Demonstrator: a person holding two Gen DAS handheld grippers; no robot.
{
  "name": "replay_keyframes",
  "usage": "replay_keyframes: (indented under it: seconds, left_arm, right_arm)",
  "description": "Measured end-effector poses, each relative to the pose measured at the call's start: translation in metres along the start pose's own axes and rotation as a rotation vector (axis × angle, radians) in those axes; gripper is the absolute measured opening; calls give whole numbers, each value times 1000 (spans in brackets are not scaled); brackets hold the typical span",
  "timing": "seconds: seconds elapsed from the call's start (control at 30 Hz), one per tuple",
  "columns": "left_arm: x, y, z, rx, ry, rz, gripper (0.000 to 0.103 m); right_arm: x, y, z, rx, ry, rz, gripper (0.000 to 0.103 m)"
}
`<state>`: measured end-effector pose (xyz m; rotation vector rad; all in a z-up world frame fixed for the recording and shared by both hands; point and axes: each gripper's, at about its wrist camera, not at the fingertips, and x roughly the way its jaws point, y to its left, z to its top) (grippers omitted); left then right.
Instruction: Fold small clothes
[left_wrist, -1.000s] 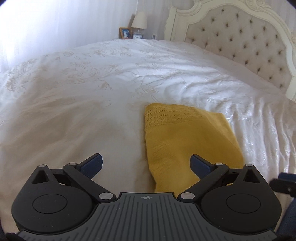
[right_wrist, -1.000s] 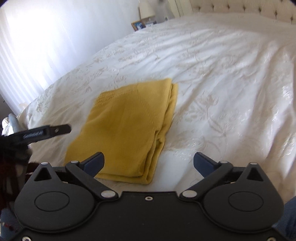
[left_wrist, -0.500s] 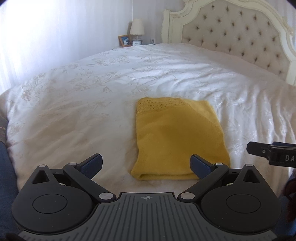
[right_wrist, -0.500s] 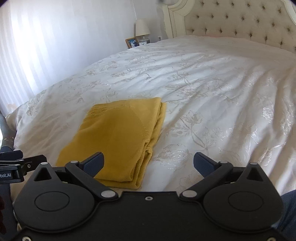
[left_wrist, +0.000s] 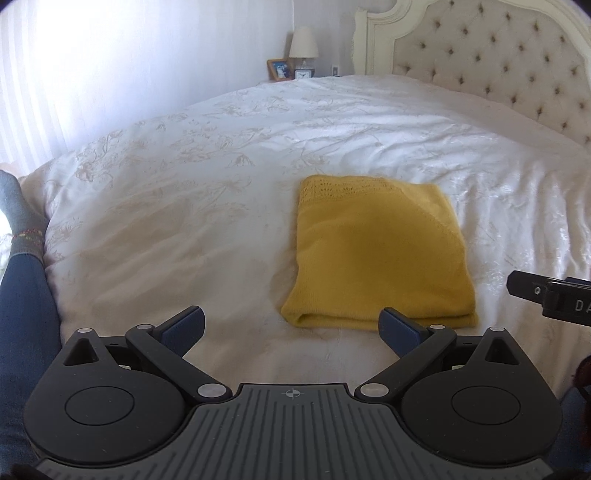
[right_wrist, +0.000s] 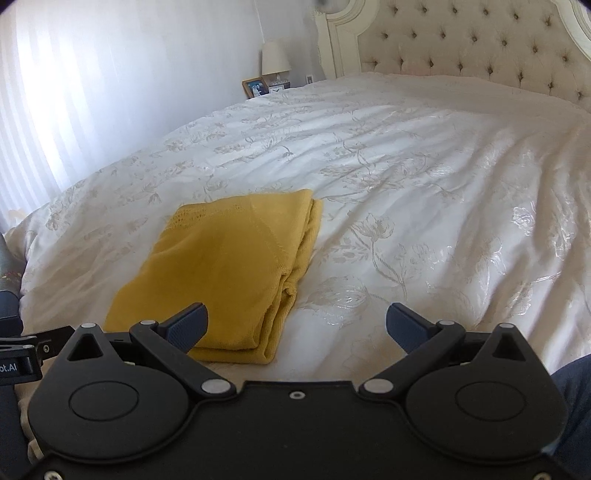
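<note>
Both of my grippers hang over the near edge of the bed (left_wrist: 229, 206), empty. Left gripper (left_wrist: 293, 326) spread wide; right gripper (right_wrist: 295, 325) spread wide too. The yellow garment (left_wrist: 376, 254) lies folded flat on the white floral bedspread, just ahead of both. On the other gripper's body I read only "DA" in the left view, "ot.AI" in the right.

A folded knit garment (left_wrist: 376, 254) lies flat on the bed (left_wrist: 207, 184), near its foot edge. The left tool (left_wrist: 293, 326) hangs just before the garment's near edge; the right tool (right_wrist: 295, 323) sits beside it, to the right. Behind stands the headboard (left_wrist: 491, 62), with a lamp (left_wrist: 303, 46), picture frame (left_wrist: 279, 69) and clock (left_wrist: 303, 74) left of it.
</note>
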<state>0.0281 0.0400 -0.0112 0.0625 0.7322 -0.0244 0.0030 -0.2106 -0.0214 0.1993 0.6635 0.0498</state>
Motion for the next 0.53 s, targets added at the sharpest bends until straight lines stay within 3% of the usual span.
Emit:
replay_keyframes:
  seconds: [0.17,0.53]
  left_arm:
    - [3,1,-3,-13,21,-44,102]
    - [3,-5,-3,-4,11,-52,102]
  right_arm:
    - [2,-1,0,-1,9,2,102]
    - [8,-3,0,19,34,5,102]
